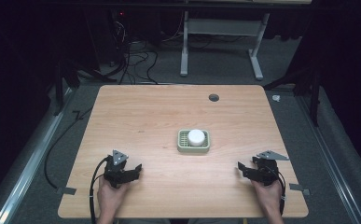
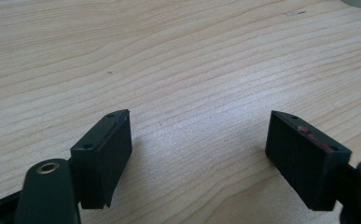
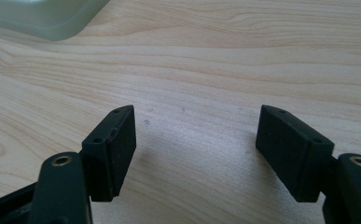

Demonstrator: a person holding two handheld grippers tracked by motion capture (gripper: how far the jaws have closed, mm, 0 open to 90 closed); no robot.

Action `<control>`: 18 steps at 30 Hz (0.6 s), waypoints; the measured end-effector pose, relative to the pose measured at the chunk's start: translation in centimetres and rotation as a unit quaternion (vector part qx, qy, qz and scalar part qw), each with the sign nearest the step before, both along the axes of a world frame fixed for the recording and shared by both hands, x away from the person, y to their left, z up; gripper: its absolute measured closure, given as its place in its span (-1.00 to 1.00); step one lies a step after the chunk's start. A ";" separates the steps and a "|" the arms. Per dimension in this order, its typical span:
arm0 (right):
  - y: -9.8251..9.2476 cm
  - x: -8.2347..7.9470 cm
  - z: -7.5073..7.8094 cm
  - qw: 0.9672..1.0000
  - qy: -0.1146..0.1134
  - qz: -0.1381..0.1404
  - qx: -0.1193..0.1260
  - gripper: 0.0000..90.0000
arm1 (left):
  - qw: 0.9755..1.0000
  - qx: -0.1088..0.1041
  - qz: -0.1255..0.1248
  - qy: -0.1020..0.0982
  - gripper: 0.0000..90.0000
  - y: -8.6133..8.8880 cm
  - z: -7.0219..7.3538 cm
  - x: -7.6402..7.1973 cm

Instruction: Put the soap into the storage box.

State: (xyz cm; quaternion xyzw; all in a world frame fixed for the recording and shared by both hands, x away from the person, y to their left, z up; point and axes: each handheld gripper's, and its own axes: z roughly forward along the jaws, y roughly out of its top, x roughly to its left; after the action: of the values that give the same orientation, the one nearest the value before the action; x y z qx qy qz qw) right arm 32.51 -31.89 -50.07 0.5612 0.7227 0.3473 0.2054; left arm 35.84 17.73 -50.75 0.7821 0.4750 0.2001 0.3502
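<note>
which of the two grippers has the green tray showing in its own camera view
The right gripper: the pale green tray's rounded corner sits at the top left of its view, beyond its open jaws. The left gripper's jaws frame bare wood.

A tray (image 1: 193,147) sits on the counter (image 1: 169,112) a little right of its middle, with a round lid (image 1: 197,136) in it. The left tongs (image 1: 134,171) rest near the front left corner, the right tongs (image 1: 243,169) near the front right corner, both well apart from the tray.
</note>
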 end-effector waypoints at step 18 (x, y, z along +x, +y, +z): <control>1.1 0.0 -0.1 0.999 -0.005 0.002 -0.053 -0.37 | 1.000 0.000 -0.001 0.000 -0.49 0.0 0.0 0.0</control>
State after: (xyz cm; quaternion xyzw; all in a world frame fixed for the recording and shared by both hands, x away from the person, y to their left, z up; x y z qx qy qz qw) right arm 32.51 -30.81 -50.16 0.5467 0.7400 0.3116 0.2373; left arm 35.80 17.72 -50.75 0.7823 0.4745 0.1996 0.3506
